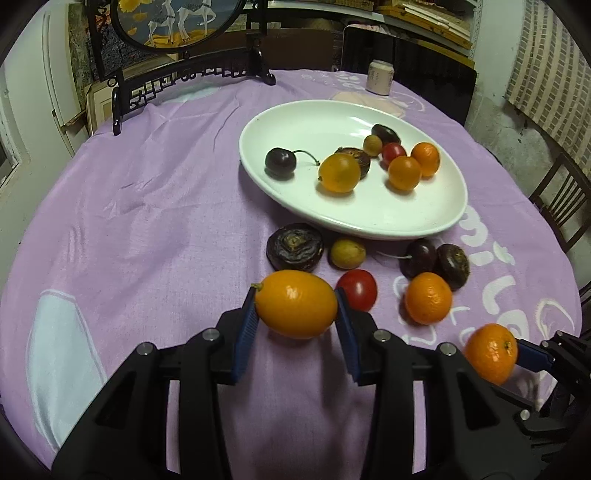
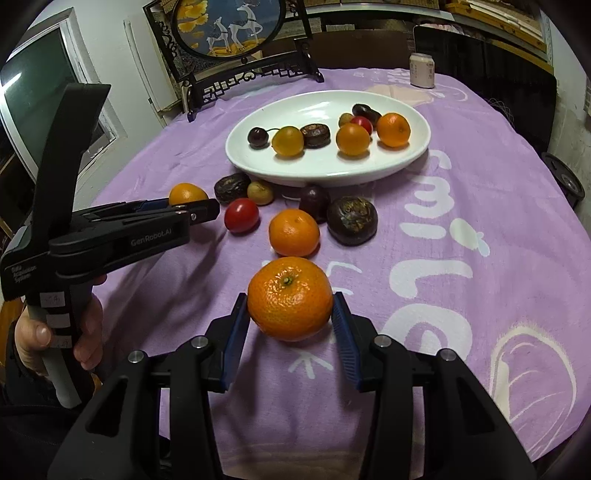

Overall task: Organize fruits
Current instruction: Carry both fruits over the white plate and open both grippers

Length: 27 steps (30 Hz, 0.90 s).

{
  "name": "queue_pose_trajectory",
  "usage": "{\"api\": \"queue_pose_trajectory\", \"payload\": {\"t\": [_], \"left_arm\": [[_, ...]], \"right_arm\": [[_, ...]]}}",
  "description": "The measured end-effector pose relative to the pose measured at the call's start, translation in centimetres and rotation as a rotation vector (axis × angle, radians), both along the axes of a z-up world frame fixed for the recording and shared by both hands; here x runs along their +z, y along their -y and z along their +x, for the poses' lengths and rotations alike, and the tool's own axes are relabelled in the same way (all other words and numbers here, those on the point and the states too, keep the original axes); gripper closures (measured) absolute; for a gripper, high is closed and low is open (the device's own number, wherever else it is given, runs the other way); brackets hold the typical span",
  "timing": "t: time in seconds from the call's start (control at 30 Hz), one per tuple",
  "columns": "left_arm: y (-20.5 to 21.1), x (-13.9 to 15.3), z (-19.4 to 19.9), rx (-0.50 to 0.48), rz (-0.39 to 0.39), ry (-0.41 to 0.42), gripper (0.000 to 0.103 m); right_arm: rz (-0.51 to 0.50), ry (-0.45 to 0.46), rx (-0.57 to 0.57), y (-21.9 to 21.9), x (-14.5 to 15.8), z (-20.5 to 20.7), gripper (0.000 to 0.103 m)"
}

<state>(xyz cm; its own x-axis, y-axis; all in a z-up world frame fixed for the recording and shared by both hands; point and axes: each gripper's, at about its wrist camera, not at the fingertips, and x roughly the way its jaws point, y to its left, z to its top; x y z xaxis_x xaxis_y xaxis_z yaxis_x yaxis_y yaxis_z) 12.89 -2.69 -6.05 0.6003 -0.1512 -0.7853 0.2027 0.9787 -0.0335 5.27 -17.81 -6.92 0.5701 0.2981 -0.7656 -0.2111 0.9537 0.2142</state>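
Observation:
My left gripper (image 1: pixel 295 304) is shut on an oval orange kumquat (image 1: pixel 296 303), held just above the purple cloth. My right gripper (image 2: pixel 290 304) is shut on a mandarin (image 2: pixel 290 298), which also shows in the left wrist view (image 1: pixel 490 352). The white oval plate (image 1: pixel 354 218) holds several fruits: a dark cherry (image 1: pixel 280 163), kumquats, mandarins, a red tomato and dark fruits. In front of the plate lie a red tomato (image 1: pixel 357 289), a mandarin (image 1: pixel 428 298), a small tan fruit (image 1: pixel 347 253), a cherry (image 1: pixel 418 257) and two dark wrinkled fruits (image 1: pixel 294 246).
A black carved stand with a round deer picture (image 1: pixel 177 22) stands at the table's back left. A pale can (image 1: pixel 379 76) stands behind the plate. A dark chair (image 1: pixel 565 199) is at the right edge. The round table has a purple cloth (image 1: pixel 147 206).

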Motion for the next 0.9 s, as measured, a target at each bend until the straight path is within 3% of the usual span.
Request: {"api": "queue_pose_trajectory", "payload": {"t": [0.2, 0.4, 0.63, 0.9], "left_arm": [[-0.6, 1.7, -0.9, -0.01, -0.037, 0.018, 0.062], [-0.6, 5.5, -0.3, -0.033, -0.049, 0.076, 0.062], [1.4, 7.7, 8.7, -0.028, -0.025, 0.029, 0.062], [3.8, 4.2, 18.0, 0.0, -0.001, -0.086, 0.062]], "right_arm": [[-0.005, 0.015, 0.005, -0.2, 1.0, 0.6, 0.058], [-0.021, 0.068, 0.0, 0.4, 3.4, 4.0, 0.058], [-0.068, 0.1, 0.014, 0.1, 5.3, 11.5, 0.058], [-0.095, 0.026, 0.011, 0.2, 3.3, 19.7, 0.058]]}}
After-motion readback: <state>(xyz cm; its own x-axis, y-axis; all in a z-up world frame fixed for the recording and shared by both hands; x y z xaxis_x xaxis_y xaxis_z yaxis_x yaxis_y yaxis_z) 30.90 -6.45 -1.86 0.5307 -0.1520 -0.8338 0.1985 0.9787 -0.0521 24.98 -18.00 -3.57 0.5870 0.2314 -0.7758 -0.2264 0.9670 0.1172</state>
